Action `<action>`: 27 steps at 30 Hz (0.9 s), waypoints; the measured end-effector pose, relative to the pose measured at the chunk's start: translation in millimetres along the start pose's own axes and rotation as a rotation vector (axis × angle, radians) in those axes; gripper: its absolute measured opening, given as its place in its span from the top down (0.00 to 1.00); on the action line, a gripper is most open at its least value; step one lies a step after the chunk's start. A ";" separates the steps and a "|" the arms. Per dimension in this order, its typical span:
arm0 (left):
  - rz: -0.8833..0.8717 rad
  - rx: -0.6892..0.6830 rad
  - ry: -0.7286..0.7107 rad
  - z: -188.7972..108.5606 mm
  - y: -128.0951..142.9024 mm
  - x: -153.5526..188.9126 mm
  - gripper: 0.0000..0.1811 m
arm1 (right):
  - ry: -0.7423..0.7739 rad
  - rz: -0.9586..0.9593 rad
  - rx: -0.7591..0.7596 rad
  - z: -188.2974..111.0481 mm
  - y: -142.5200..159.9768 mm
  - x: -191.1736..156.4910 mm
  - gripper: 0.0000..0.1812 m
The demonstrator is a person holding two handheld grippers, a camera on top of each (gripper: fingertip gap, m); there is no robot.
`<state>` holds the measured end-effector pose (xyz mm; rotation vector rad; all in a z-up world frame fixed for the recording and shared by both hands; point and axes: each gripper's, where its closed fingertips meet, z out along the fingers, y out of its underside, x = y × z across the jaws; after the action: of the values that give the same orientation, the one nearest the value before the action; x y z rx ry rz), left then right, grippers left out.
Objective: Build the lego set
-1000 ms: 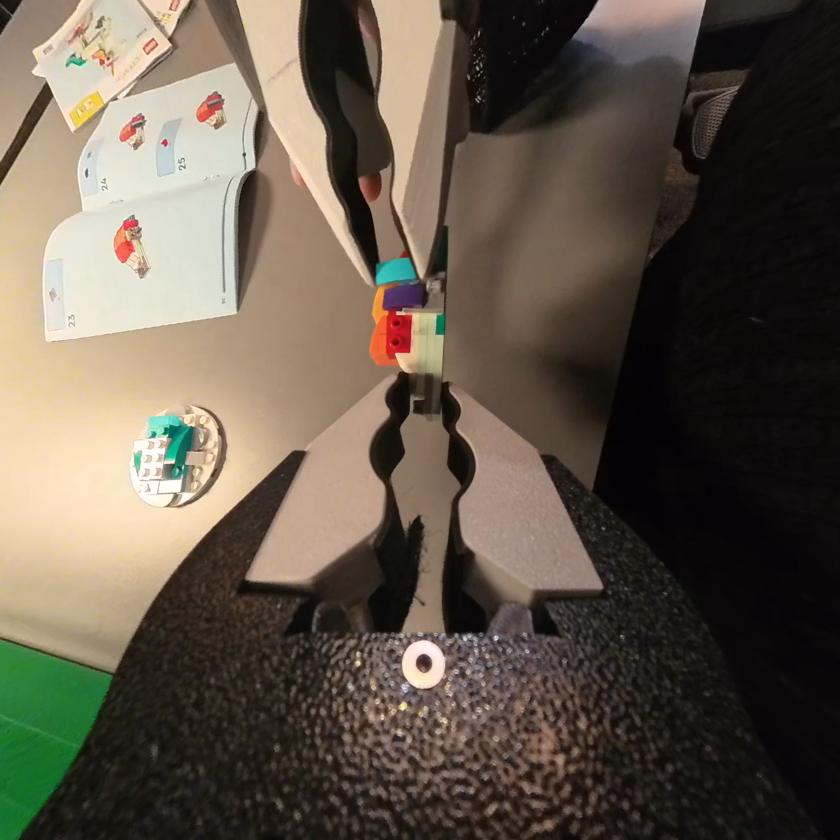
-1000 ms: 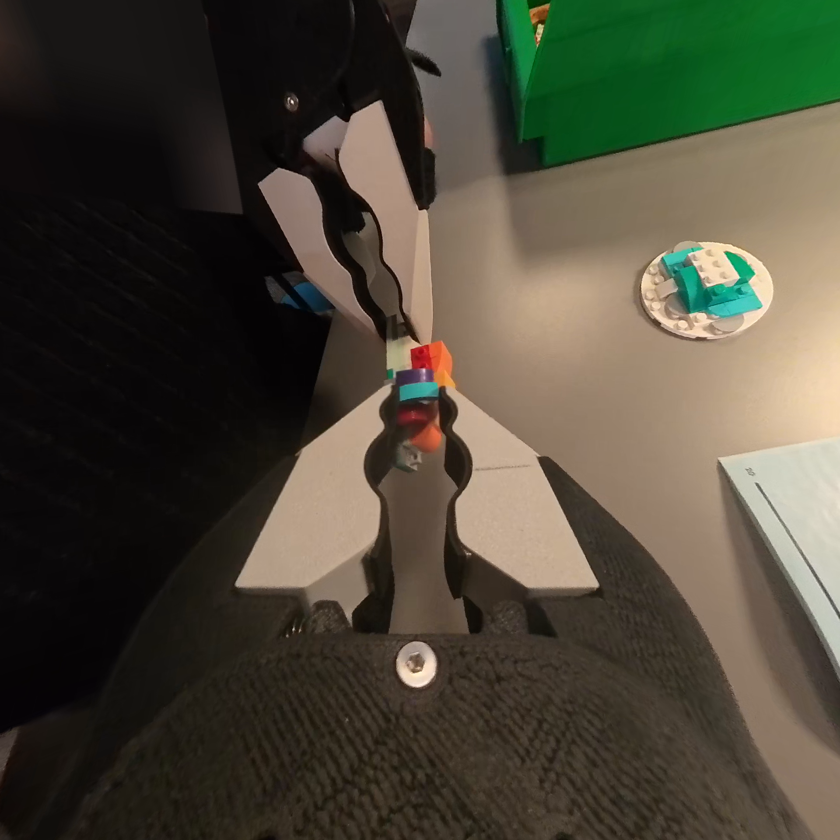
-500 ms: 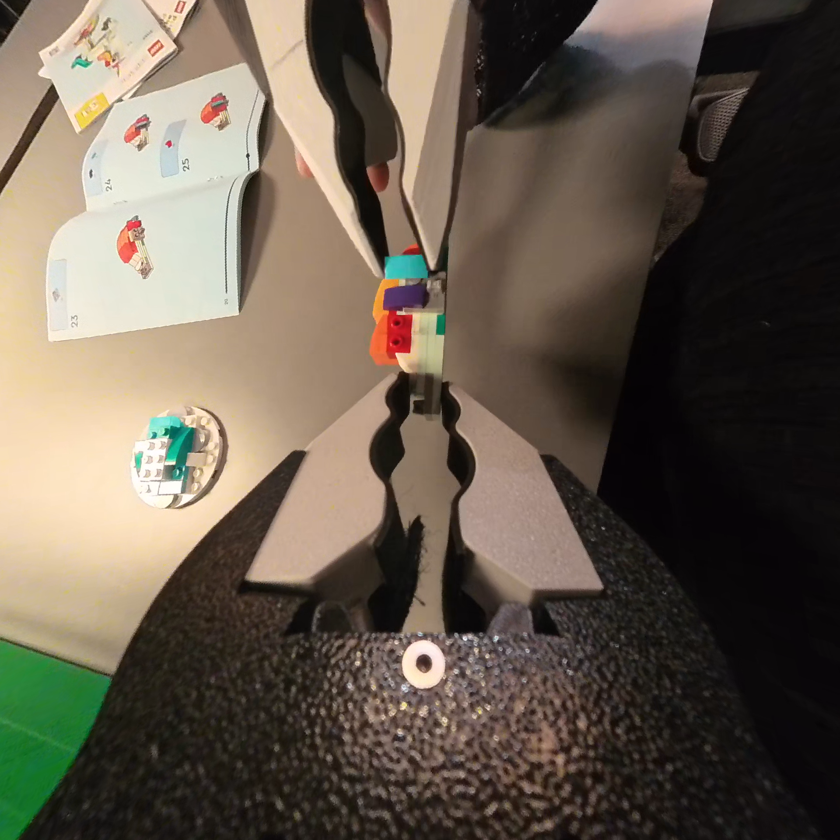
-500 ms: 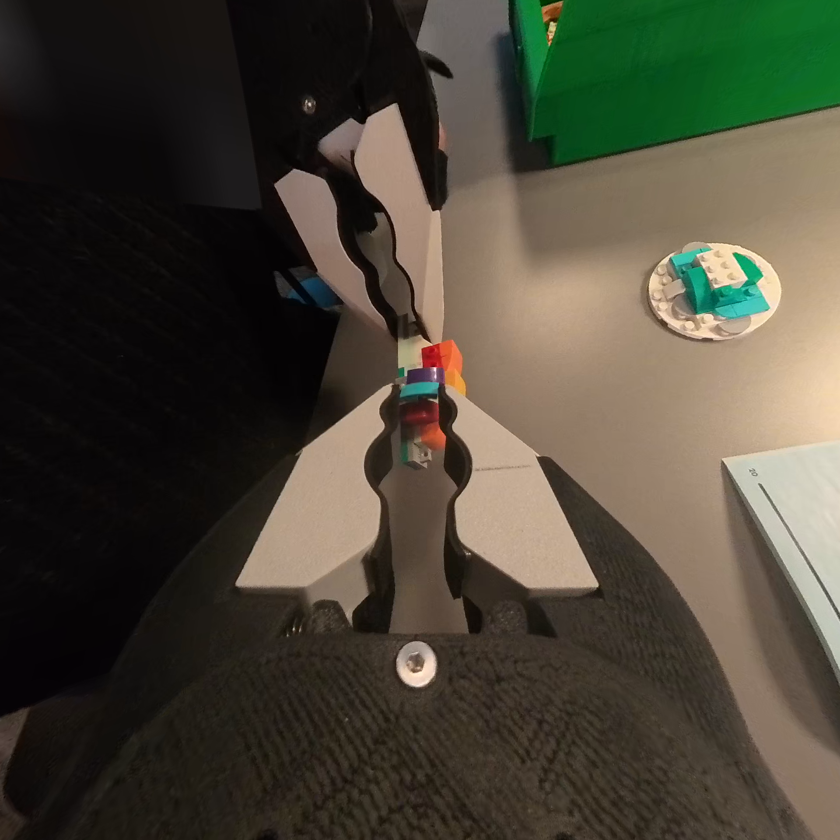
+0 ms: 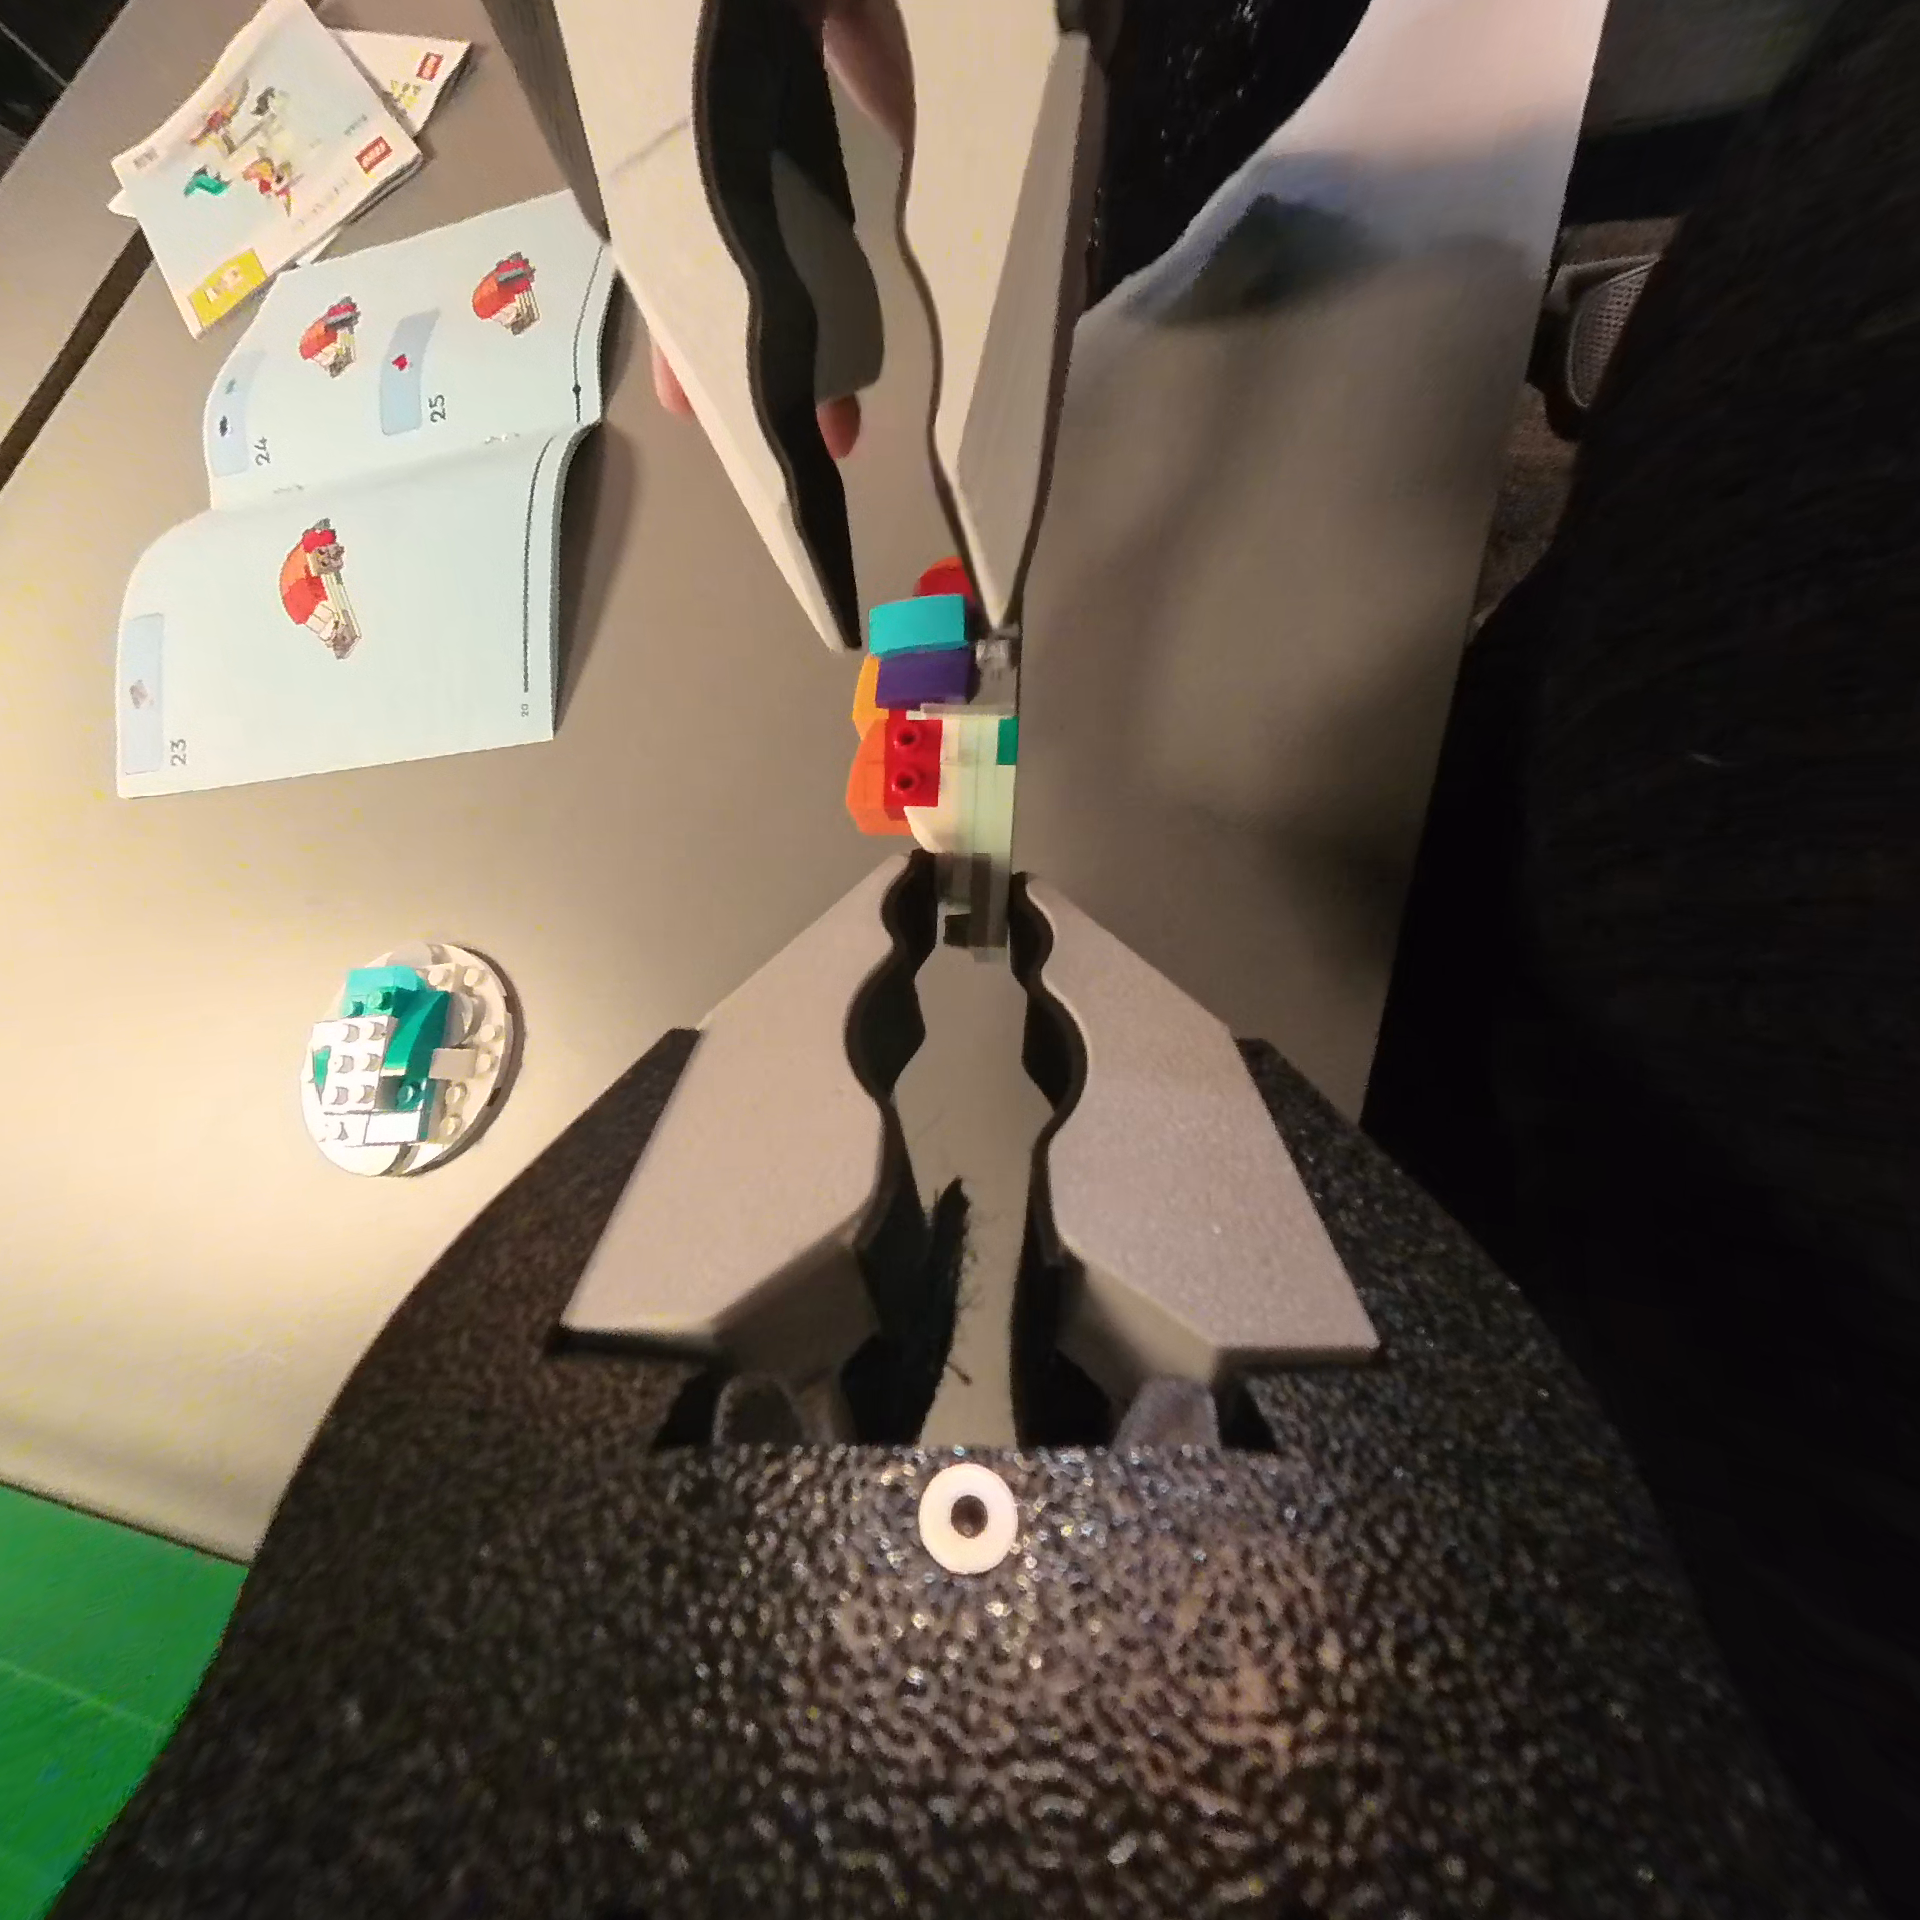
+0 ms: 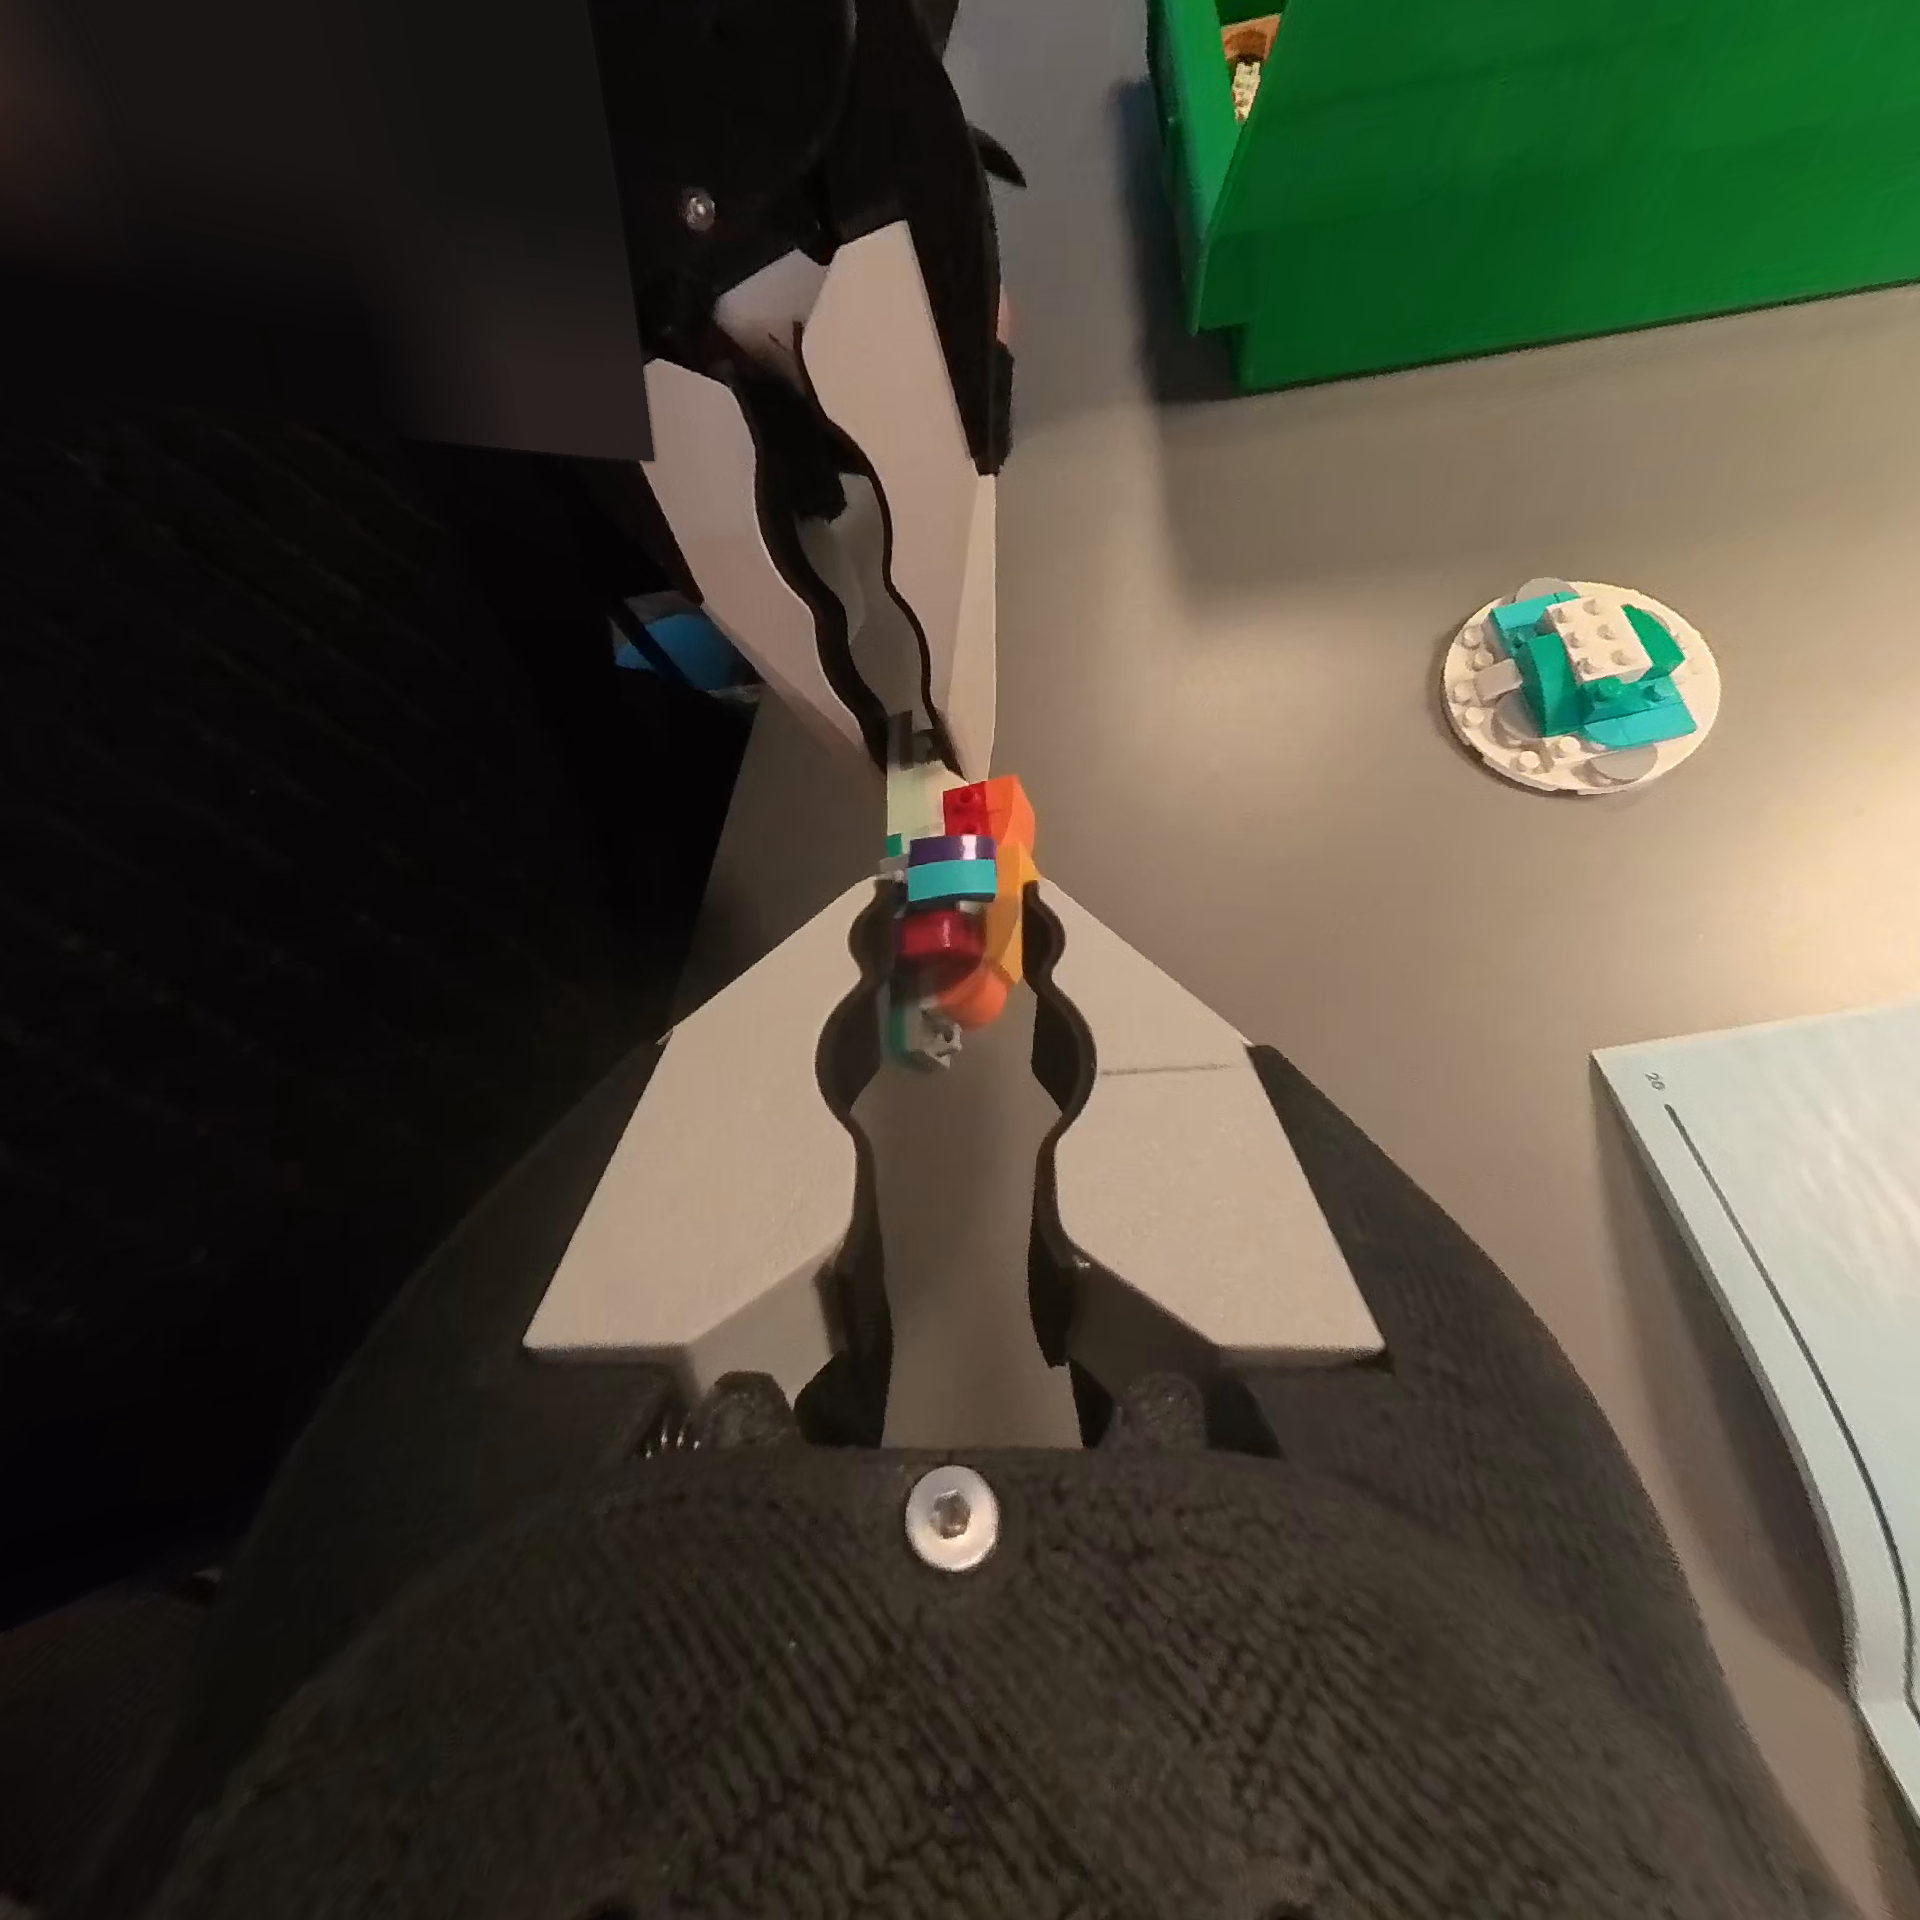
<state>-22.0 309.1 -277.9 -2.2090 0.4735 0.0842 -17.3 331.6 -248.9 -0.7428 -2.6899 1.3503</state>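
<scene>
A small lego model (image 5: 940,748) of red, orange, purple, teal and pale green bricks hangs in the air over the table edge, held from both ends. My left gripper (image 5: 971,894) is shut on its grey and white plate end. My right gripper (image 6: 951,904) is shut on the end with the teal, dark red and orange bricks. Each gripper shows opposite in the other view: the right gripper (image 5: 925,623) comes in from above, the left gripper (image 6: 920,748) likewise. A round white plate with a teal and white build (image 5: 410,1070) lies on the table, also in the right wrist view (image 6: 1579,696).
An open instruction booklet (image 5: 364,499) and a leaflet (image 5: 270,239) lie at the far left of the grey table (image 5: 623,935). The booklet's corner (image 6: 1787,1247) shows at right. A green bin (image 6: 1558,177) stands behind the round plate. Dark cloth lies beyond the table edge. Across from one pair of fingers to the other is roughly 4 cm.
Both grippers keep their hold on the model. The pair has only shifted very slightly over the table edge.
</scene>
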 end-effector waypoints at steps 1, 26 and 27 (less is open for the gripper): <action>-0.002 -0.003 0.000 0.1 0.6 -0.3 0.94 | 0.006 -0.001 0.004 -0.6 -0.6 0.7 0.87; -0.175 -0.085 -0.070 0.7 20.1 -31.8 0.94 | 0.683 -0.967 -0.132 7.6 0.6 45.1 0.62; -0.175 -0.104 -0.077 1.0 24.9 -32.0 0.94 | 0.673 -0.948 -0.128 7.5 2.4 45.7 0.63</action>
<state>-60.6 305.7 -289.8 -2.3301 0.2372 0.1015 -58.6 347.1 -263.3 0.1201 -2.0807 0.5511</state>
